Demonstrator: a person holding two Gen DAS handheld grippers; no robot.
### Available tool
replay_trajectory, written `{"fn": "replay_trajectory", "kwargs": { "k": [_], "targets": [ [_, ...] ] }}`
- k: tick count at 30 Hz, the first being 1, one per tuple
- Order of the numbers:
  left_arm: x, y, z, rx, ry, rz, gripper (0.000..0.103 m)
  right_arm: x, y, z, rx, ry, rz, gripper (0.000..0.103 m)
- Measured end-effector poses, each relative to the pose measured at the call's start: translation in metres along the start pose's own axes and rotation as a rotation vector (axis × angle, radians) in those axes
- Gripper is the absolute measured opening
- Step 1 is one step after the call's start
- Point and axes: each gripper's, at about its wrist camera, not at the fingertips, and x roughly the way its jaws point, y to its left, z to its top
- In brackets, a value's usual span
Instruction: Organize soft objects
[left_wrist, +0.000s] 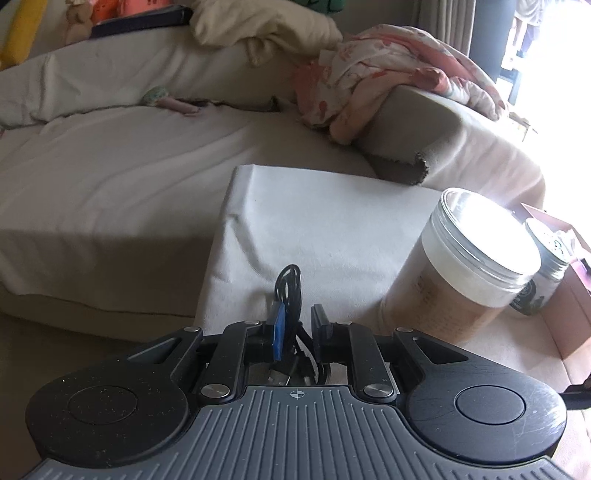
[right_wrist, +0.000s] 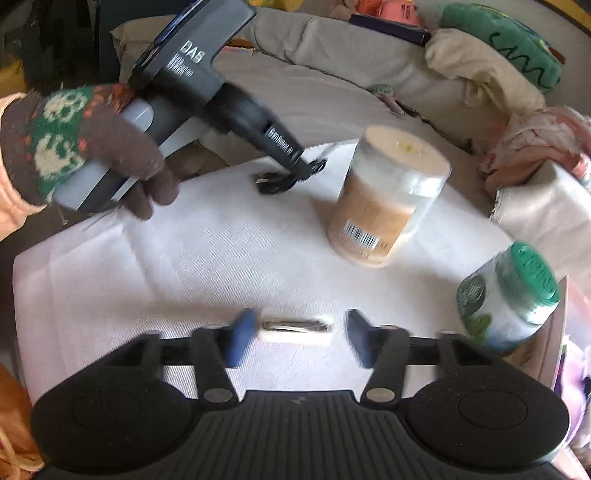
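In the left wrist view my left gripper (left_wrist: 297, 321) is shut on a coiled black cable (left_wrist: 290, 291) over a white cloth (left_wrist: 325, 221). The right wrist view shows the same left gripper (right_wrist: 304, 168), held by a gloved hand (right_wrist: 92, 147), pinching the black cable (right_wrist: 280, 181) on the white cloth (right_wrist: 184, 266). My right gripper (right_wrist: 301, 338) stands open low over the cloth. A small white and silvery oblong object (right_wrist: 295, 328) lies between its fingers, with a gap at each pad. A pink patterned blanket (left_wrist: 388, 74) lies crumpled on the sofa.
A clear jar with brown contents (right_wrist: 384, 199) stands on the cloth, also seen as the jar (left_wrist: 476, 258). A green-lidded jar (right_wrist: 513, 295) sits at the right beside a pink box (left_wrist: 576, 295). Cushions, a cream blanket (left_wrist: 258, 26) and a green plush (right_wrist: 513, 40) lie behind.
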Motion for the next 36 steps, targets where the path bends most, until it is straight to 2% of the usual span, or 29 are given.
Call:
{"fn": "replay_trajectory", "kwargs": {
  "k": [5, 10, 13, 15, 16, 20, 27, 32, 35, 36],
  "targets": [
    [0.001, 0.001, -0.003, 0.0, -0.013, -0.007, 0.018, -0.005, -0.007, -0.014, 0.108, -0.036, -0.008, 0.08],
    [0.001, -0.005, 0.0, 0.03, 0.016, -0.028, 0.033, -0.002, -0.013, -0.035, 0.201, -0.037, -0.044, 0.084],
    [0.004, -0.01, 0.0, 0.046, 0.036, 0.002, 0.033, -0.004, -0.016, -0.046, 0.259, -0.057, -0.039, 0.088],
    [0.009, -0.008, 0.002, 0.031, 0.061, 0.049, 0.032, -0.002, -0.021, -0.051, 0.311, -0.07, -0.034, 0.097],
    [0.009, -0.004, 0.002, 0.015, 0.05, 0.054, 0.03, -0.001, -0.022, -0.053, 0.323, -0.081, -0.031, 0.098],
    [0.013, -0.005, 0.006, -0.002, 0.06, 0.059, 0.031, -0.001, -0.019, -0.052, 0.306, -0.082, -0.021, 0.103],
    [0.014, -0.018, -0.002, 0.017, 0.023, 0.099, 0.033, -0.002, -0.018, -0.052, 0.291, -0.077, -0.011, 0.103],
    [0.013, -0.016, 0.0, -0.005, 0.036, 0.087, 0.033, -0.002, -0.017, -0.051, 0.292, -0.062, -0.015, 0.103],
    [0.007, -0.016, -0.005, -0.002, 0.036, 0.05, 0.032, -0.001, -0.018, -0.051, 0.284, -0.06, -0.011, 0.103],
    [0.005, -0.016, -0.008, 0.0, 0.03, 0.041, 0.028, -0.001, -0.018, -0.05, 0.282, -0.059, -0.009, 0.103]
  ]
}}
